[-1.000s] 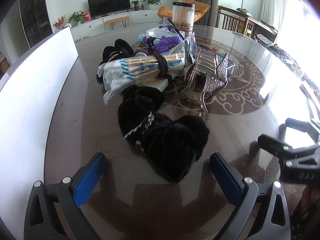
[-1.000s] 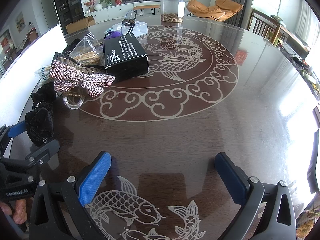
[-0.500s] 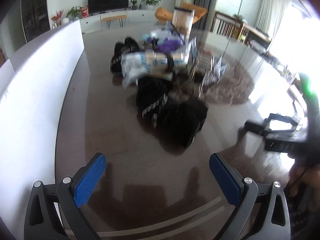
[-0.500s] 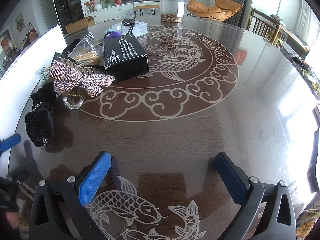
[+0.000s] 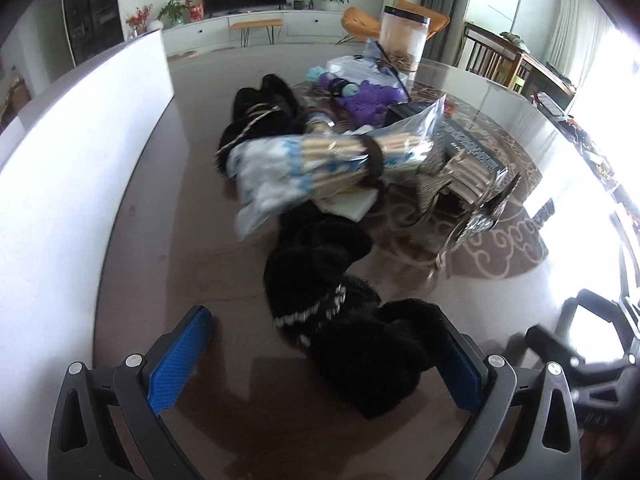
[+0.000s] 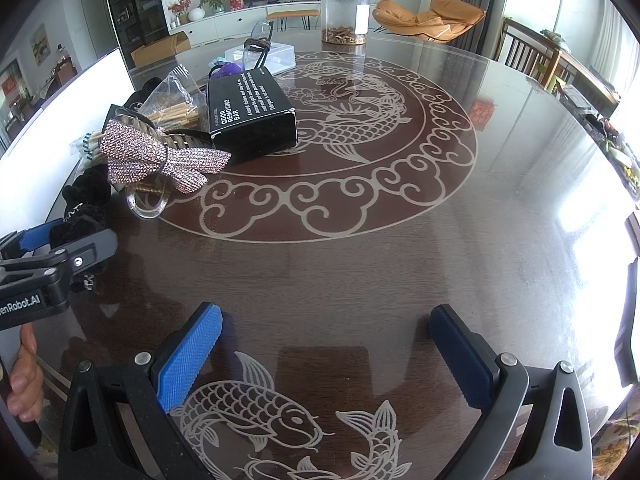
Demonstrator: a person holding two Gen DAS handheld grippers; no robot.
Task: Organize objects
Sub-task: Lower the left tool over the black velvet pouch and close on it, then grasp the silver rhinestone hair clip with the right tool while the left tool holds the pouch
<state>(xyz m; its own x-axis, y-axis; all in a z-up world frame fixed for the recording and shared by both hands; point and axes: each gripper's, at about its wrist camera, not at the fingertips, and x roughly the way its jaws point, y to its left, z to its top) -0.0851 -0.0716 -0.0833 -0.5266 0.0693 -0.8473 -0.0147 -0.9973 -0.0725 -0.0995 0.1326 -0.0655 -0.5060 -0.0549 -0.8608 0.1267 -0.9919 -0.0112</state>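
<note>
Black fuzzy scrunchie thing (image 5: 360,332) w/ a little chain trim is lying on the dark glossy table (image 6: 400,280), right in front of the left gripper (image 5: 324,356). Jaws are spread wide, nothing in them yet. Its far end sits between the blue pads (image 5: 180,356), more over toward the right-side one, so looks to me like that's the pick target, prob the first item to sort.

Right gripper (image 6: 326,356) is also wide open and empty, hovering over bare tabletop near the fish pattern, well apart from the pile.

Rest of the clutter is bunched just behind the scrunchie: bag of cotton swabs (image 5: 320,164), sparkly bow clip (image 6: 160,158), black box (image 6: 250,114), another black scrunchie (image 5: 260,112) further back, purple stuff (image 5: 368,100) and a clear jar (image 6: 344,14) at the far side.

What could go wrong imo:
- scrunchie is soft + floppy, so if the jaws close off-centre they may only pinch fluff and it slips out on lift
- its far end lies right against the swab bag, so dragging instead of lifting could pull the bag along
- chain trim might snag on sth
- glass top is slick, so a nudge just slides it away

Left view is a bit blurry so can't tell exact contact w/ the pad.
</note>
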